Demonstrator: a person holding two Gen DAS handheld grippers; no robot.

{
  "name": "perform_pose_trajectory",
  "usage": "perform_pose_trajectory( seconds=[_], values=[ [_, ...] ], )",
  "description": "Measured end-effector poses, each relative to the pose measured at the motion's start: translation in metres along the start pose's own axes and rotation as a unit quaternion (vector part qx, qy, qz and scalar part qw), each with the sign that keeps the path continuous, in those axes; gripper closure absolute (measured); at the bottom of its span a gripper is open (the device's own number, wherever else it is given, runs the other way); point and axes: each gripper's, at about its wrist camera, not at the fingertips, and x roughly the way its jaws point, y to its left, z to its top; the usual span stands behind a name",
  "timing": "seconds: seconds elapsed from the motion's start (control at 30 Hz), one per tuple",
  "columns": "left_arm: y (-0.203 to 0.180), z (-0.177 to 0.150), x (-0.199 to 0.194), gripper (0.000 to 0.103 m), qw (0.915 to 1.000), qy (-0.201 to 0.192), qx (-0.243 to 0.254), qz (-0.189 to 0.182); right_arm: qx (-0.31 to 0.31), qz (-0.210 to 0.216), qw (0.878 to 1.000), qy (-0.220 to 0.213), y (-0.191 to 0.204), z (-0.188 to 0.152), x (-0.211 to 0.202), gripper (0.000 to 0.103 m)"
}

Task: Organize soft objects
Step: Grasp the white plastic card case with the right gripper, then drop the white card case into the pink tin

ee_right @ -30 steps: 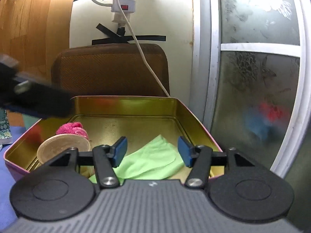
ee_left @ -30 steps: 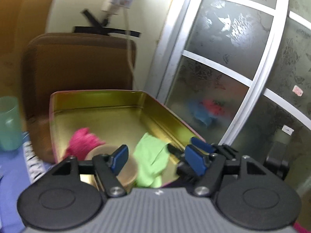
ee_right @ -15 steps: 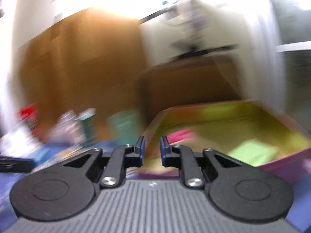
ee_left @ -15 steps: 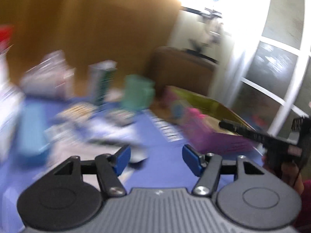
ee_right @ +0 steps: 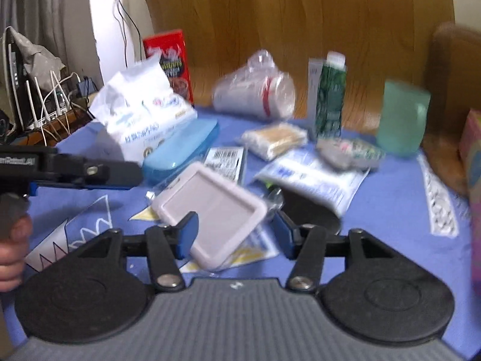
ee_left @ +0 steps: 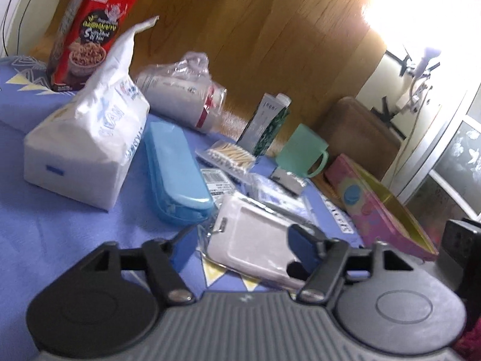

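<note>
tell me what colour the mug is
The mug is pale mint green, clearest in the left wrist view, standing near the pink tin.

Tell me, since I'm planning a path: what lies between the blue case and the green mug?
In the left wrist view, a cotton swab pack lies between the blue case and green mug.

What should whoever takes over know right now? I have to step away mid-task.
Left gripper: jaws open, empty.
Right gripper: jaws open, empty.
Both face the cluttered blue cloth, with a white holder just ahead of the jaws.
The pink tin sits at the right. Its contents are out of view, so what is done can't be confirmed.
Left to do: soft items lie out on the cloth, such as the tissue pack. One of these probably goes next.
</note>
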Motion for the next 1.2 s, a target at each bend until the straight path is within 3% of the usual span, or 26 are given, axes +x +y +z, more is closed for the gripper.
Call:
perform_pose_trajectory(
  seconds=[0.07, 0.1, 0.17, 0.23, 0.37, 0.53, 0.7, 0.77, 0.97, 1.03, 1.1, 1.13, 1.2],
  values=[
    [0.004, -0.002, 0.013, 0.027, 0.9998, 0.014, -0.011, 0.006, 0.025, 0.014, 1.0, 0.013, -0.002, -0.006, 0.003, 0.043],
    [0.004, -0.004, 0.019, 0.036, 0.9995, 0.026, -0.018, -0.007, 0.032, 0.022, 0.999, 0.012, -0.004, -0.008, 0.004, 0.044],
    [-0.005, -0.009, 0.021, 0.041, 0.9996, 0.027, -0.01, 0.004, 0.027, 0.033, 0.999, 0.012, 0.0, -0.009, 0.005, 0.06],
    [-0.016, -0.013, 0.019, 0.048, 0.9994, 0.031, 0.006, 0.013, 0.032, 0.027, 0.999, -0.001, 0.0, -0.01, -0.004, 0.069],
    [-0.043, -0.013, 0.022, 0.051, 0.9982, 0.038, 0.016, -0.043, 0.048, 0.014, 0.997, -0.055, -0.017, -0.018, -0.045, 0.075],
    [-0.118, 0.001, 0.057, 0.051, 0.9919, 0.045, 0.083, -0.085, 0.062, -0.062, 0.988, -0.13, -0.043, -0.034, -0.099, 0.075],
    [-0.201, 0.014, 0.111, 0.051, 0.982, 0.054, 0.125, -0.131, 0.095, -0.137, 0.968, -0.186, -0.098, -0.037, -0.147, 0.075],
    [-0.236, 0.017, 0.133, 0.051, 0.9743, 0.06, 0.145, -0.162, 0.114, -0.16, 0.959, -0.202, -0.123, -0.04, -0.164, 0.075],
    [-0.319, 0.01, 0.196, 0.05, 0.9645, 0.074, 0.18, -0.178, 0.156, -0.224, 0.933, -0.235, -0.186, -0.053, -0.196, 0.074],
    [-0.336, 0.006, 0.213, 0.05, 0.9637, 0.079, 0.187, -0.173, 0.168, -0.241, 0.926, -0.238, -0.206, -0.055, -0.2, 0.074],
    [-0.344, 0.003, 0.221, 0.05, 0.9645, 0.081, 0.188, -0.167, 0.17, -0.288, 0.914, -0.229, -0.224, -0.057, -0.202, 0.071],
    [-0.344, 0.003, 0.22, 0.05, 0.9655, 0.079, 0.184, -0.167, 0.17, -0.32, 0.905, -0.222, -0.229, -0.058, -0.2, 0.059],
    [-0.334, 0.004, 0.209, 0.05, 0.9652, 0.073, 0.177, -0.178, 0.182, -0.345, 0.893, -0.223, -0.238, -0.063, -0.204, 0.054]
  ],
)
